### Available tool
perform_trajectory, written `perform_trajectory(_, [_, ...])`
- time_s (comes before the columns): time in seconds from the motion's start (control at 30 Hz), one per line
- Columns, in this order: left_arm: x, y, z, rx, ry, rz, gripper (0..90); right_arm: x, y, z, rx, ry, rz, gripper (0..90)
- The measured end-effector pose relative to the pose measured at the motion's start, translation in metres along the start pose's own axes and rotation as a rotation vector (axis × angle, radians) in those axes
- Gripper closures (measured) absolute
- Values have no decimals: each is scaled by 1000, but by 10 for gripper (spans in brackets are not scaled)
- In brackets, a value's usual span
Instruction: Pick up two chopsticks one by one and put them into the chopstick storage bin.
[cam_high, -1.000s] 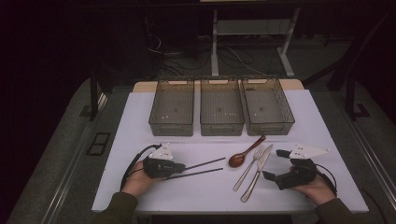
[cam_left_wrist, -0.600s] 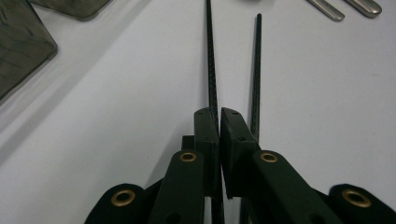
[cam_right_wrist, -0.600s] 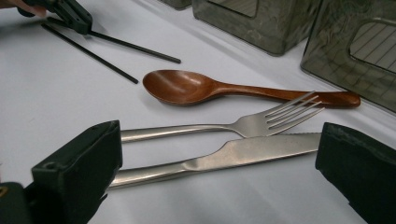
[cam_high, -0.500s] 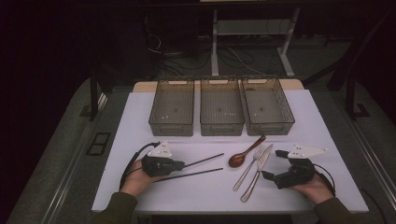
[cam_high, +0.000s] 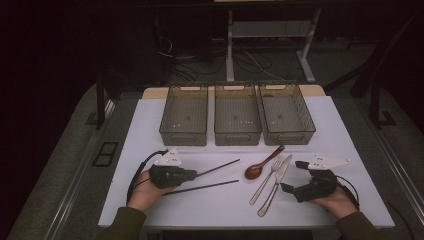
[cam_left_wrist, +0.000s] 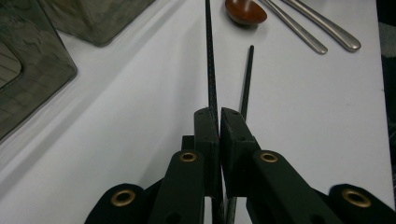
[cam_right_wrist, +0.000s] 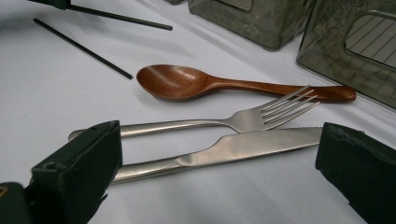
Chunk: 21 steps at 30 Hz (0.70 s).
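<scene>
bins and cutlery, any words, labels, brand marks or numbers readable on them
None can be read. The three bins, wooden spoon, fork, knife and chopsticks carry no visible text. The left tool and right tool show none either.

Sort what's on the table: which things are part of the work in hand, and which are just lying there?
In hand:
- left gripper, shut on one black chopstick
- second chopstick, flat on the table beside it

Lying about for now:
- wooden spoon
- fork
- knife
- three mesh bins, apparently empty
- right gripper, open near the knife, holding nothing
</scene>
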<state>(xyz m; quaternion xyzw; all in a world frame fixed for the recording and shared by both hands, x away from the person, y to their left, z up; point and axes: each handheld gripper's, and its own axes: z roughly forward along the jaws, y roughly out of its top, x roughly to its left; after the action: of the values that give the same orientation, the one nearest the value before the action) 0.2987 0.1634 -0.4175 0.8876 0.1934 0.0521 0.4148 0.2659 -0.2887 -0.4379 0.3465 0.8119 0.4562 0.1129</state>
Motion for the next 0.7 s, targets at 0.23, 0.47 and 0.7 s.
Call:
perform_trajectory(0.23, [-4,7,-2,4,13,-34,851,1,0,0,-2,1,-2,1])
perform_trajectory(0.47, [-4,17,-5,-3,39,-77,851,1,0,0,-1,2,-5,1])
perform_trajectory(0.7, [-2,29,-10,-8,62,-102,851,3,1,0,-2,0,-12,1])
